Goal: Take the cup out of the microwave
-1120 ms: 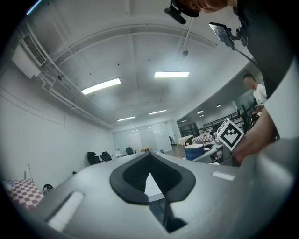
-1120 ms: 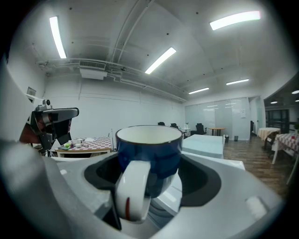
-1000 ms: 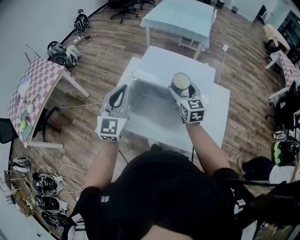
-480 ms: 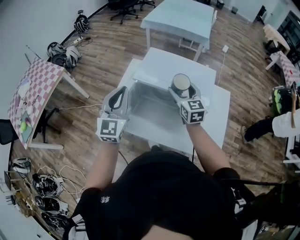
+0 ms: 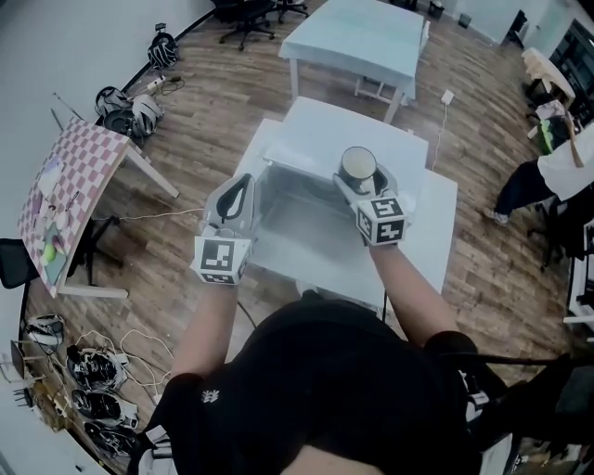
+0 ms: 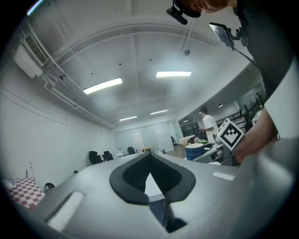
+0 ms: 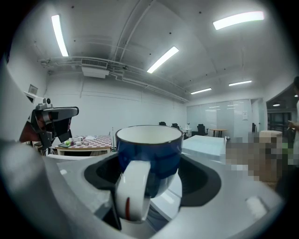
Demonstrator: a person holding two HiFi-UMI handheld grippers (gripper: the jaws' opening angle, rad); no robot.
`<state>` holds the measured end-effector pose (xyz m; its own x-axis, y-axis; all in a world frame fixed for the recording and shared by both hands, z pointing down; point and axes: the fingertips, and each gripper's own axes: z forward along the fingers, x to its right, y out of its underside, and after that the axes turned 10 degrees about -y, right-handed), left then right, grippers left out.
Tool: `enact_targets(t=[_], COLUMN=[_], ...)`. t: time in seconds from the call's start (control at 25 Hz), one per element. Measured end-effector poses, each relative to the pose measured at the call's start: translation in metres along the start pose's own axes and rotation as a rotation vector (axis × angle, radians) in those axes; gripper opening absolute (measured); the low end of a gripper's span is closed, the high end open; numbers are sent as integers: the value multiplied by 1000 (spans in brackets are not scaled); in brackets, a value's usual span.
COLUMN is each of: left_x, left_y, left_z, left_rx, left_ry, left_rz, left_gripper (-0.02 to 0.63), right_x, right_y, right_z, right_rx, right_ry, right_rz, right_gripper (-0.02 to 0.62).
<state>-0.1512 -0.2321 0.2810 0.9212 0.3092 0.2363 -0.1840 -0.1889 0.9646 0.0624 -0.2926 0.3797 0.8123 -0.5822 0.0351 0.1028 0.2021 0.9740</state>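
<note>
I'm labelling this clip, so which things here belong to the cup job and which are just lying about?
In the job:
cup, gripped in the right gripper's jaws
microwave
left gripper, jaws shut, empty

Lying about:
checked table
gear on the floor
far table
office chairs
a person at the right edge

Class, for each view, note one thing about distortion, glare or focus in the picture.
Head view: wide-angle bending curves the floor's left edge. Left gripper view: round fisheye frame with black corners, ceiling lights glaring. Right gripper view: the cup is sharp, its handle swollen; a mosaic patch blurs the right.
</note>
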Motion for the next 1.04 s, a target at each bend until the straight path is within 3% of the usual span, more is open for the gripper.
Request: enact_targets(t=[0.32, 0.44, 0.56, 1.04], left_x=[-2, 12, 23, 28], left_y=[7, -5, -20, -6], left_z=[-7, -6, -13, -91], left_rx=[-4, 0, 15, -33], left_ry=[4, 20, 36, -21], left_rz=[-6, -32, -1, -21], left_gripper=[6, 6, 6, 6], right_x=[-5, 0, -1, -39], right_y=[12, 14, 16, 27], right_z=[3, -7, -13, -48], right_rx=[3, 9, 3, -3], right_ry=[8, 9, 1, -29], right_rz=[2, 6, 15, -14], right_gripper=[380, 380, 380, 380])
